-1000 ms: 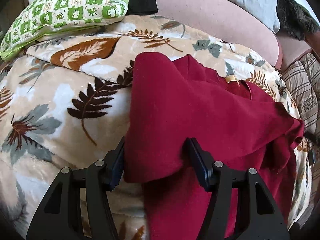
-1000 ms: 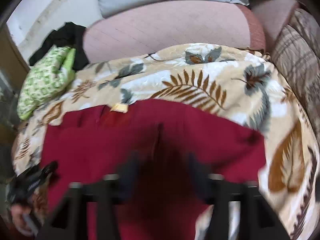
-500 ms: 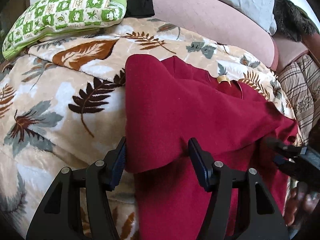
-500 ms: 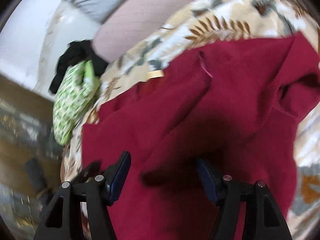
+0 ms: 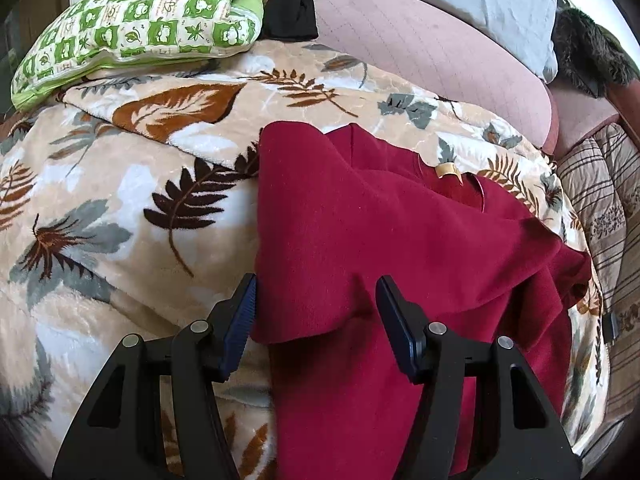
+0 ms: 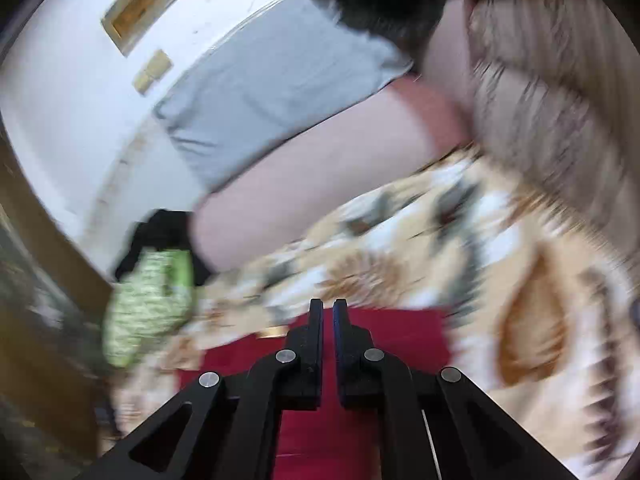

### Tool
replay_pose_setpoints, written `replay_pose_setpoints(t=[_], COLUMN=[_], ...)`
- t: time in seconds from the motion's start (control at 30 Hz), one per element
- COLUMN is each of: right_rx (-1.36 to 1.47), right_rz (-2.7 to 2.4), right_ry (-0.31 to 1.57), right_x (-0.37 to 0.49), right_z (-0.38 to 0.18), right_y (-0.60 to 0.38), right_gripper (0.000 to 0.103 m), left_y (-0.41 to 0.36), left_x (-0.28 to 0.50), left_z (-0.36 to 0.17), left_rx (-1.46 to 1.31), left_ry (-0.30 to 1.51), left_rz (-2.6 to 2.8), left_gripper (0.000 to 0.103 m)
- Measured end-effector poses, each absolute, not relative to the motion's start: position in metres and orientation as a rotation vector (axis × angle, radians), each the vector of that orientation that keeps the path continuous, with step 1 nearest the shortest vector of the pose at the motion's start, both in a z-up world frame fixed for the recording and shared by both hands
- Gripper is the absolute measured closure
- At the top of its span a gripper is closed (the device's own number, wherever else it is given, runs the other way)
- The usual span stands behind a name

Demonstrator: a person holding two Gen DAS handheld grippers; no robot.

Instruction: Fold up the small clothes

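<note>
Red garment (image 5: 360,240) on the leaf-print blanket (image 5: 120,208) of the bed, one side already folded over the middle, collar label toward the pink bolster (image 5: 432,56). Green checked pillow (image 5: 144,20) at the far left corner, well apart from the cloth.

Left tongs (image 5: 316,312) open, in the same spot as a second ago, jaws either side of the folded flap's lower corner, pads not pressing on it. No grip there.

Right tongs (image 6: 328,320) just closed, jaws now nearly together with only a thin slit between and no cloth visible in the slit. Half a second ago open and low over the rumpled right-hand side of the garment; now lifted and swung, view heavily blurred, wall and bolster filling the upper frame, only a strip of red cloth (image 6: 400,336) below the fingers. Gone from the left camera's view as well, where it showed at the right edge half a second ago.

Probable meaning: right-side tidy-up finished or abandoned, tongs shut empty on the way out. Right edge still bunched and hanging over the blanket's side, so fold unfinished; likely next, a fresh grip on that edge.
</note>
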State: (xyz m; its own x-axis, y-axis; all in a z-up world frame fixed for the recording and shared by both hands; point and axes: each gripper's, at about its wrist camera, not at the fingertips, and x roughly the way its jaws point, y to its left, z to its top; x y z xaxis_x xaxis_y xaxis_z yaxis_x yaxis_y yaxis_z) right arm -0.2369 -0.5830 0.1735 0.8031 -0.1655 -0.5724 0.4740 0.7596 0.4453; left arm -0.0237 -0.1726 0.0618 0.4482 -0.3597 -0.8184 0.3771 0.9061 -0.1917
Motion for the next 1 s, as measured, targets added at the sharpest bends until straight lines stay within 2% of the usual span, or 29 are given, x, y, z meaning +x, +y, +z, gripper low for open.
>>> replay_pose_setpoints(t=[0.1, 0.13, 0.17, 0.2, 0.23, 0.33, 0.47, 0.5, 0.53, 0.57, 0.6, 0.73, 0.87, 1.0], right_rx=[0.674, 0.699, 0.718, 0.737, 0.757, 0.876, 1.086, 1.144, 1.152, 1.133, 1.098, 0.855, 0.731, 0.616], right_rz=[-0.281, -0.247, -0.212, -0.171, -0.145, -0.048, -0.001, 0.012, 0.018, 0.005, -0.009, -0.159, -0.398, -0.588], right_ry=[0.641, 0.688, 0.723, 0.745, 0.757, 0.837, 0.837, 0.799, 0.768, 0.763, 0.753, 0.645, 0.560, 0.616], right_x=[-0.230, -0.225, -0.220, -0.213, -0.206, -0.179, -0.147, -0.143, -0.142, -0.142, -0.145, -0.180, -0.225, -0.241], right_z=[0.157, 0.147, 0.137, 0.121, 0.107, 0.062, 0.012, 0.004, 0.001, 0.003, 0.011, 0.076, 0.127, 0.149], right_y=[-0.575, -0.569, -0.561, -0.545, -0.532, -0.502, -0.493, -0.497, -0.499, -0.502, -0.508, -0.552, -0.612, -0.647], right_gripper=[0.097, 0.089, 0.080, 0.055, 0.038, 0.036, 0.036, 0.042, 0.069, 0.090, 0.100, 0.100, 0.100, 0.099], left_y=[-0.172, -0.172, -0.172, -0.172, -0.172, -0.171, -0.168, -0.168, -0.167, -0.166, -0.165, -0.157, -0.154, -0.158], left_x=[-0.024, -0.025, -0.024, -0.024, -0.024, -0.026, -0.030, -0.031, -0.032, -0.032, -0.032, -0.027, -0.027, -0.031], left_z=[0.062, 0.062, 0.062, 0.062, 0.061, 0.061, 0.060, 0.061, 0.061, 0.061, 0.062, 0.060, 0.060, 0.061], left_rx=[0.011, 0.010, 0.013, 0.016, 0.017, 0.019, 0.013, 0.016, 0.023, 0.028, 0.033, 0.008, -0.030, 0.000], left_ry=[1.009, 1.010, 1.009, 1.008, 1.008, 1.010, 1.018, 1.018, 1.018, 1.017, 1.016, 1.021, 1.037, 1.023], left_rz=[-0.456, -0.454, -0.457, -0.457, -0.456, -0.455, -0.452, -0.452, -0.452, -0.453, -0.453, -0.432, -0.423, -0.433], left_gripper=[0.043, 0.043, 0.043, 0.043, 0.043, 0.043, 0.043, 0.043, 0.043, 0.043, 0.043, 0.043, 0.043, 0.043])
